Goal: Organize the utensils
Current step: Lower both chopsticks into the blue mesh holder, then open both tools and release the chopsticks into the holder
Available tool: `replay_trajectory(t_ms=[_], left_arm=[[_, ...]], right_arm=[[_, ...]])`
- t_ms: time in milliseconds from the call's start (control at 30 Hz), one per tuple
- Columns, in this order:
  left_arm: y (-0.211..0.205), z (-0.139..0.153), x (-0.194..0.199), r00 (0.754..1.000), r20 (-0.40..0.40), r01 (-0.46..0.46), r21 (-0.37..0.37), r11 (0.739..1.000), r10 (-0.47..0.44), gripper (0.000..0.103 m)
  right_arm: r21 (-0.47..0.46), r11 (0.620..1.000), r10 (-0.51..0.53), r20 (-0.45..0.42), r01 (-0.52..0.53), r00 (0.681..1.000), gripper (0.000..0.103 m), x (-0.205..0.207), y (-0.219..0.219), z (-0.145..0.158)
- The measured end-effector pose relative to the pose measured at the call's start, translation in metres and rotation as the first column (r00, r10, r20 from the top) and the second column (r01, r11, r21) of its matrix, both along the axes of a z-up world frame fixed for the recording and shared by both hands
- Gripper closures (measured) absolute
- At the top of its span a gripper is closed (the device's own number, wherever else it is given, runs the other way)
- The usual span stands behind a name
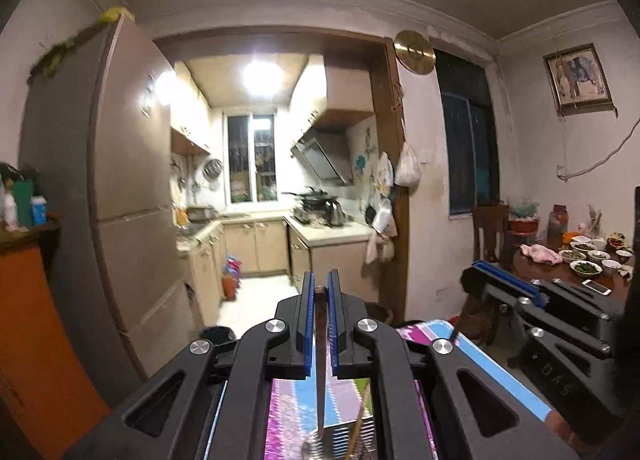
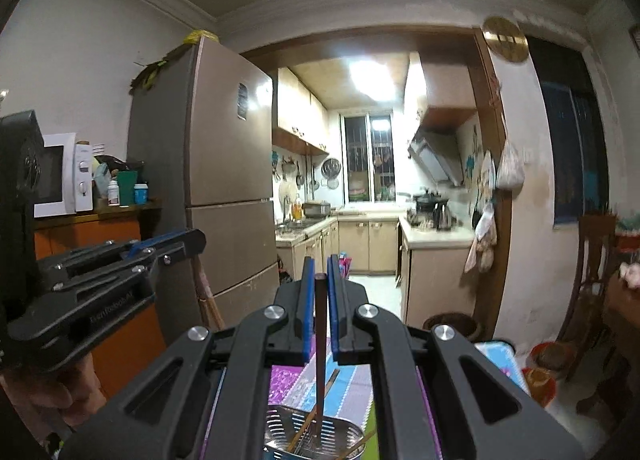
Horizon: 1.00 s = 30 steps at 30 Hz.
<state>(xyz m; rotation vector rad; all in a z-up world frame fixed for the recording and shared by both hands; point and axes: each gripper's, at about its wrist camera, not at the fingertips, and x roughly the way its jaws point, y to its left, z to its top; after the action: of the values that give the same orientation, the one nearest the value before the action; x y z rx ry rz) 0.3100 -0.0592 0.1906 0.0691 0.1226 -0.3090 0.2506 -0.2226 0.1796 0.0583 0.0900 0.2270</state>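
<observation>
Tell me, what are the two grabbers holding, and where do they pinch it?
Each holds one chopstick by its top end. The left gripper pinches a chopstick, and the right gripper pinches another chopstick. Both hang down toward the metal utensil holder.

At the bottom edge of both views, my utensil holder [image 2: 314, 430] is cut off; its chopsticks' [image 2: 320, 344] lower ends stay hidden inside.

left hand-held gripper [image 1: 321, 288]: clamped, level | right hand-held gripper [image 2: 320, 276]: clamped, level
</observation>
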Motion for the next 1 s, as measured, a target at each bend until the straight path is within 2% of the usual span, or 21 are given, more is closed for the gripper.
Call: replay_trajectory(t_ms=[267, 400, 533, 600, 667, 700, 867, 1000], left_arm=[[-0.003, -0.072, 0.032, 0.996, -0.071, 0.055, -0.001, 0.998, -0.055, 0.096], [0.007, -0.093, 0.036, 0.996, -0.072, 0.059, -0.019, 0.998, -0.06, 0.095], [0.008, -0.107, 0.035, 0.997, -0.074, 0.037, -0.011, 0.999, -0.038, 0.095], [0.009, -0.11, 0.033, 0.996, -0.079, 0.037, -0.003, 0.999, -0.037, 0.095], [0.01, -0.108, 0.03, 0.997, -0.072, 0.034, 0.003, 0.999, -0.033, 0.095], [0.012, -0.105, 0.027, 0.997, -0.067, 0.033, 0.003, 0.999, -0.032, 0.095], [0.028, -0.086, 0.002, 1.0, -0.016, 0.012, 0.004, 1.0, -0.012, 0.095], [0.056, -0.072, -0.035, 0.999, 0.036, -0.008, 0.0, 1.0, 0.008, 0.095]], right_arm=[[0.033, 0.999, -0.002, -0.102, 0.005, 0.995, 0.098, 0.025, 0.003, -0.066], [0.057, 0.998, 0.003, -0.147, 0.005, 0.989, 0.098, 0.028, 0.001, -0.09], [0.057, 0.998, -0.008, -0.179, 0.019, 0.984, 0.097, 0.026, 0.001, -0.1], [0.057, 0.998, -0.021, -0.19, 0.032, 0.982, 0.095, 0.023, -0.003, -0.101], [0.063, 0.996, -0.042, -0.188, 0.055, 0.981, 0.08, 0.019, -0.011, -0.097], [0.077, 0.995, -0.047, -0.183, 0.062, 0.982, 0.077, 0.016, -0.016, -0.094], [0.057, 0.993, -0.096, -0.125, 0.104, 0.987, 0.077, -0.017, -0.04, -0.073], [0.027, 0.989, -0.141, -0.077, 0.143, 0.987, 0.077, -0.056, -0.066, -0.059]])
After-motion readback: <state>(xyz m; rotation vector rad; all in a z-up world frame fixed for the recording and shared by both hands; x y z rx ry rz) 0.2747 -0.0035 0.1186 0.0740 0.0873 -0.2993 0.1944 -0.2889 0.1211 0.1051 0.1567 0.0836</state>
